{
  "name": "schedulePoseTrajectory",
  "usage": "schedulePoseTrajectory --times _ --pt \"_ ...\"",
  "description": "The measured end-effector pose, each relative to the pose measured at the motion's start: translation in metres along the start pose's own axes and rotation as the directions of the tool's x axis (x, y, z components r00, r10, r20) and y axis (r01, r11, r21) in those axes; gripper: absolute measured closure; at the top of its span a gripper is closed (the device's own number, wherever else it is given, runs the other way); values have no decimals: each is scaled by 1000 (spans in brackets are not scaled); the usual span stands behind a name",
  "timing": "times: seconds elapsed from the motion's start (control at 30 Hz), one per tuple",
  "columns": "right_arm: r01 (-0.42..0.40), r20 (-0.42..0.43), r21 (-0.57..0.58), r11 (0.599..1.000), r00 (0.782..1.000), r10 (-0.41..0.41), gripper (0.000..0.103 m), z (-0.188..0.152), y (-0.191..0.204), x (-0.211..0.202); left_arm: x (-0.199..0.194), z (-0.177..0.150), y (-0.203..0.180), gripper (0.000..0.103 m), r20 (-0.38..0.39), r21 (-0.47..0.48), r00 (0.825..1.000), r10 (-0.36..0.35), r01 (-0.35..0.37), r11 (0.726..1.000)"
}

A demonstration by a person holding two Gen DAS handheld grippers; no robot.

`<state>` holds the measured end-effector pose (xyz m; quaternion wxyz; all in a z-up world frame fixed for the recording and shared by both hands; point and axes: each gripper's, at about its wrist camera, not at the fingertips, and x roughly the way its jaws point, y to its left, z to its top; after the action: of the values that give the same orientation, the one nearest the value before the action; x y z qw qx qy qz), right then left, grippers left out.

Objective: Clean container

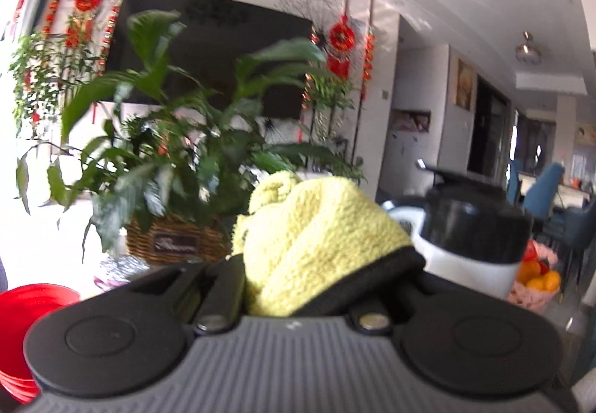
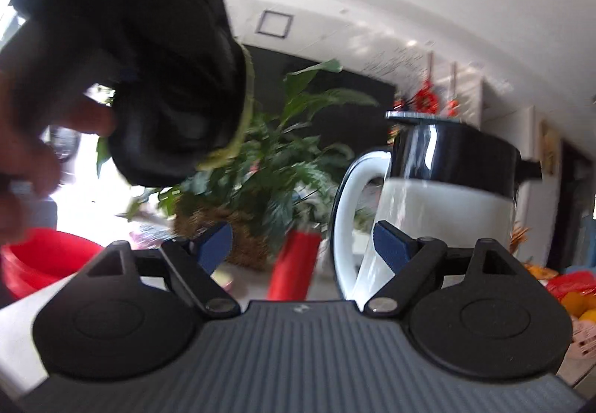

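Two wrist views of a container-cleaning task, both blurred. The left gripper (image 1: 316, 264) is clamping a folded yellow fleecy cloth (image 1: 320, 226) between its narrowed fingers, the wad bulging up and forward past the tips. The right gripper (image 2: 305, 245), with blue-padded fingers (image 2: 391, 245), is standing wide apart and holding nothing; its right pad is lying in front of the lower wall of the container, but whether it is touching cannot be told.

The container is a white-bodied jug with a glossy black upper band and lid (image 2: 447, 196), a looped white handle (image 2: 354, 211) on its left and a short black spout on its right. It is standing upright on the table, just beyond the right gripper and just beside the cloth to its right in the left view (image 1: 473, 237). Its surface is looking smooth and reflective; no dirt is discernible at this sharpness.

Risks, as judged: the jug is tall and unsteadied, so a sideways push from the cloth could be tipping or sliding it unless the open gripper is bracing the body or handle first. The glossy wall could be slipping between the pads. The bulky cloth could be working loose from a narrow clamp under rubbing. The two grippers are close together, so a collision is possible. A red cylindrical can (image 2: 294, 264) and a basketed leafy plant (image 2: 268, 167) are standing near enough to be knocked.
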<state>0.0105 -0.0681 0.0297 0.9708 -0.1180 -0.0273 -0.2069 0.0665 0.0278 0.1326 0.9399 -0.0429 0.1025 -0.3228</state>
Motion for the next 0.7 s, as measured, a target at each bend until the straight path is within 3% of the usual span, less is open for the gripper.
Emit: schedulePoseTrajectory --times 0.13,0.23,0.33,0.43,0.6,0.7 --pt "134 -36 -15 991 990 -135 17 3 25 44 -23 7 26 96 21 -16 998 63 -63 998" --pt "248 -78 -52 967 965 -251 17 1 45 86 -34 10 42 96 23 -39 996 87 -86 996" --pt "340 -149 -67 938 926 -346 17 -1 62 115 -40 14 57 96 19 -108 997 71 -69 992" --pt "424 -167 -80 902 886 -432 17 -4 72 139 -38 16 69 96 13 -172 998 56 -53 984" --pt "515 -212 -74 854 828 -519 17 -6 73 177 -32 17 77 96 0 -210 999 52 -51 976" --pt "531 -213 -89 843 817 -537 16 -9 70 196 -34 15 73 96 -3 -215 999 51 -50 975"
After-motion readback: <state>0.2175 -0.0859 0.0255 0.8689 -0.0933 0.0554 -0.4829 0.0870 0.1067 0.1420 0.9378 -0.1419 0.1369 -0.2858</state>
